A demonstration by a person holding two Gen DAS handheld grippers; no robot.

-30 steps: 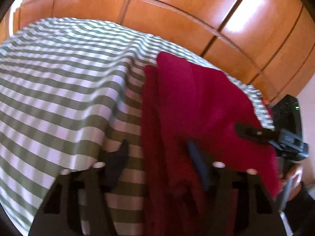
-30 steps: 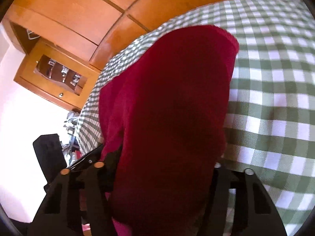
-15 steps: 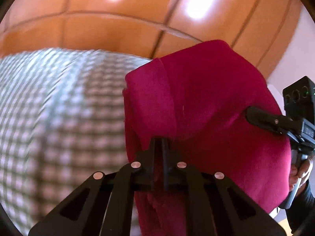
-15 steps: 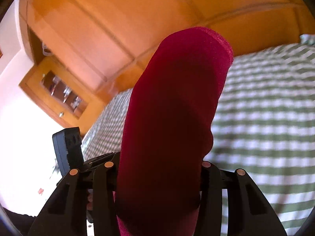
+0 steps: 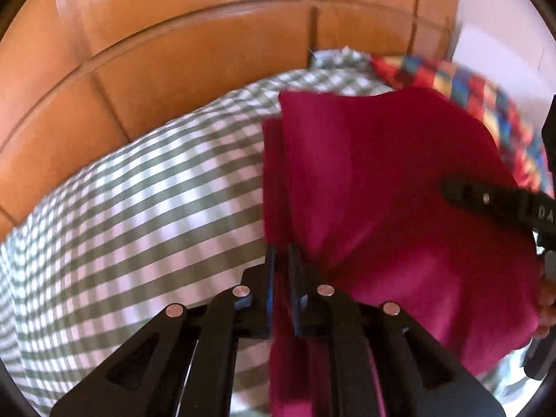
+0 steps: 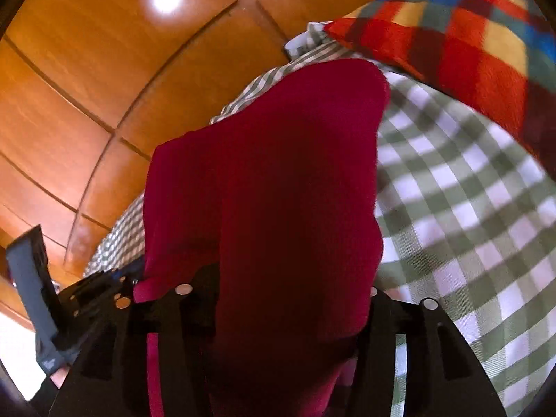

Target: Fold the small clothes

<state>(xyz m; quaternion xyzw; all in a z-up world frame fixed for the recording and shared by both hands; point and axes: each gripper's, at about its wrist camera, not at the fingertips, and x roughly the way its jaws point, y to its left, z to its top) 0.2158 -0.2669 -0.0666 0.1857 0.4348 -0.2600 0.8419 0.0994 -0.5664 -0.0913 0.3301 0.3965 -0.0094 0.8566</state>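
Hanging between both grippers, a crimson knit garment (image 5: pixel 382 191) is seen held clear above a green-and-white checked bedcover (image 5: pixel 156 208). In the left wrist view, the left gripper (image 5: pixel 280 260) is noted nearly closed, its blue-lined fingers (image 5: pixel 270 278) pinched on the garment's folded left edge; the cloth is seen passing between them and down past the frame's bottom. The right gripper (image 5: pixel 486 199) is recorded at the far right of that view, a black finger laid across the fabric, with fingertips of a person's hand (image 5: pixel 545 305) beside its handle.

In the right wrist view, a thick fold of the garment (image 6: pixel 278 208) is seen bunched between the right gripper's (image 6: pixel 278 292) fingers, which are set fairly wide and are opening; the fabric fills the gap. The left gripper (image 6: pixel 104 288) is glimpsed at lower left. A multicoloured checked pillow (image 6: pixel 451 41) is noted on the bedcover beyond, with orange wooden panelling (image 6: pixel 87 104) behind.
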